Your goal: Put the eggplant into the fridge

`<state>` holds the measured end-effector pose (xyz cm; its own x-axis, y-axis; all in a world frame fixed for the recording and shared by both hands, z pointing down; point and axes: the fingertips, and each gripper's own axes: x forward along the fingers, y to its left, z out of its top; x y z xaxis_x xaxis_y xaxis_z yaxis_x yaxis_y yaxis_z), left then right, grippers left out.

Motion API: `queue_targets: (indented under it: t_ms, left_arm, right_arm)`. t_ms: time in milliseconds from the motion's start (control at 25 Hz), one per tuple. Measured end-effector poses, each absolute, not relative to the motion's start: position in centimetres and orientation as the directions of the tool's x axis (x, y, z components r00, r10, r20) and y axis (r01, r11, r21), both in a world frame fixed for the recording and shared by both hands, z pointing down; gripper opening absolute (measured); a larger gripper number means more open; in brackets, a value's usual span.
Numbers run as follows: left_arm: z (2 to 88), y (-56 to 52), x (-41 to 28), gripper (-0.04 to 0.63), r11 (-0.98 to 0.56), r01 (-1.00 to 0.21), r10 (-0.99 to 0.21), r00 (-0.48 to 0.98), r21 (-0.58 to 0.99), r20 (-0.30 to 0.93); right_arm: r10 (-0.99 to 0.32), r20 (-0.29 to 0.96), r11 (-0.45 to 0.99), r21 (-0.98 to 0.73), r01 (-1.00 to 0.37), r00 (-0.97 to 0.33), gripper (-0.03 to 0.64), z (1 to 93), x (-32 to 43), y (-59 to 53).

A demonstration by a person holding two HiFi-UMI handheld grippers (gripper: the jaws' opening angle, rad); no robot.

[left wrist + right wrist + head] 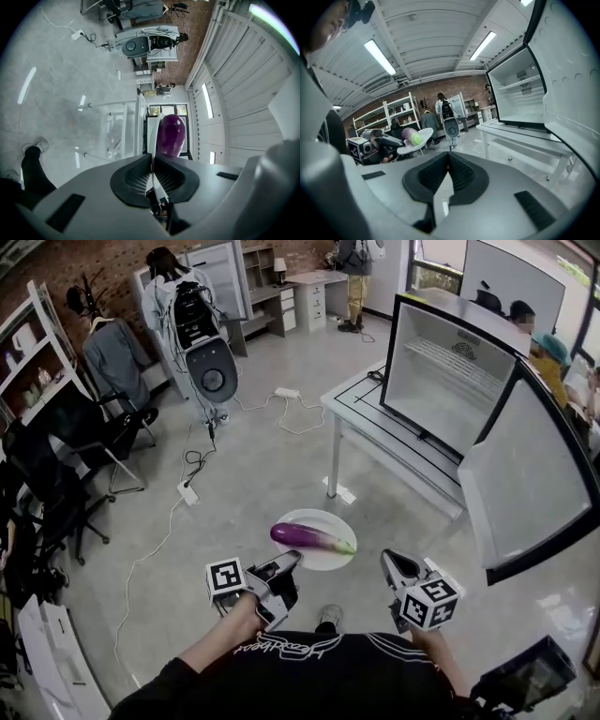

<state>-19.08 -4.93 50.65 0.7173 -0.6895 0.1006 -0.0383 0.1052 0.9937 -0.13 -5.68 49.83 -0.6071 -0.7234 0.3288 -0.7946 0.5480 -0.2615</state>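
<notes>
Head view steeply down, right gripper view level, sharing fridge (441,381)

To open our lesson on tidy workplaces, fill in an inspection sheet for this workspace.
Surface: white table bears the fridge.
Job's things: eggplant lies on a plate held above the floor; fridge door open.
Clutter: nothing seen.
Grippers: left gripper shut on the plate's rim; right gripper shut, empty.
Cables: cables and a power strip on the floor.
Surroundings: office chairs, shelving, a person at the back.
</notes>
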Motion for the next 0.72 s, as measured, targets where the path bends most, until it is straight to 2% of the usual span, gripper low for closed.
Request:
queue_targets:
  t_ms: [360,720]
  left_arm:
    - [50.5,-21.1,-12.7,0.028,0.060,-0.081,-0.619,0.779,0.995,0.101]
    - [49.7,-27.1,-7.8,0.028,0.032,-0.061,-0.538,0.840,0.998,0.068]
  right_arm:
    - [-0.762,0.312,0.509,-0.253,-0.823,-0.567,0.008,50.1,5.2,-19.9]
    - [-0.833,0.279,0.432,-0.208,-0.877,-0.477,0.008,48.5,9.8,-24.3]
